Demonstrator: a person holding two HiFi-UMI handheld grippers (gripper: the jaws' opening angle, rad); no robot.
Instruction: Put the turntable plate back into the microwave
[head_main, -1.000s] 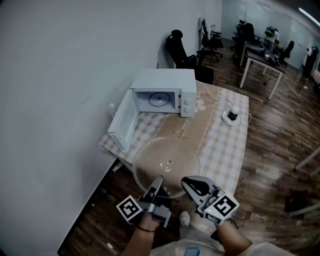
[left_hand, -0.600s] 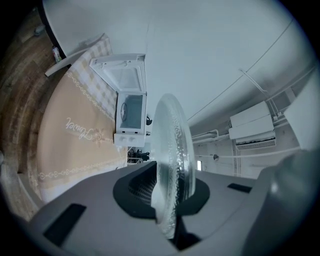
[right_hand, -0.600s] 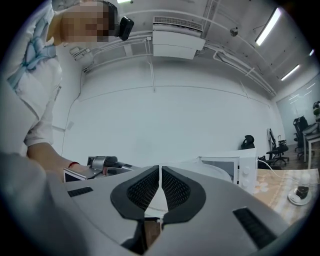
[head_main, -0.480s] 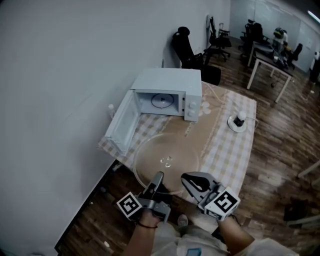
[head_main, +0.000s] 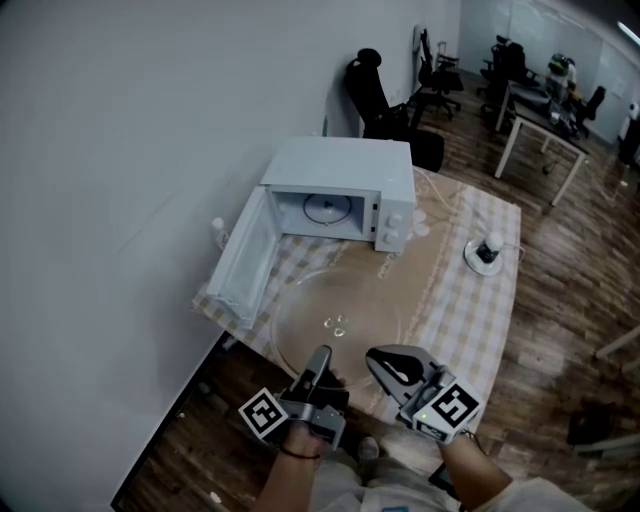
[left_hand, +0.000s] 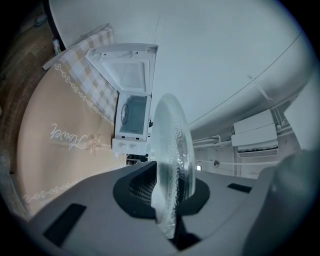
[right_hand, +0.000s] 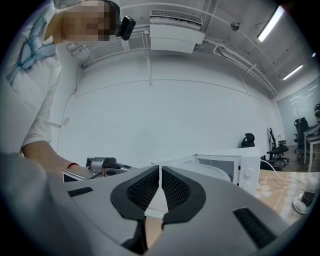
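The clear glass turntable plate (head_main: 335, 315) hangs level over the near end of the table, in front of the white microwave (head_main: 340, 165). The microwave's door (head_main: 240, 260) stands swung open to the left and its cavity (head_main: 325, 208) shows a roller ring. My left gripper (head_main: 320, 355) is shut on the plate's near rim, and the plate (left_hand: 172, 150) runs edge-on between its pads (left_hand: 137, 187). My right gripper (head_main: 378, 358) grips the rim just to the right; its jaws (right_hand: 160, 187) are almost together with a pale sliver of glass between them.
A checked cloth covers the table (head_main: 470, 290), with a small white device (head_main: 487, 250) on its right side. A small bottle (head_main: 217, 230) stands by the wall beside the door. Office chairs (head_main: 375, 90) and a desk (head_main: 540, 120) stand behind.
Both grippers have carried the plate forward toward the microwave, a little lower. Both grips look unchanged.
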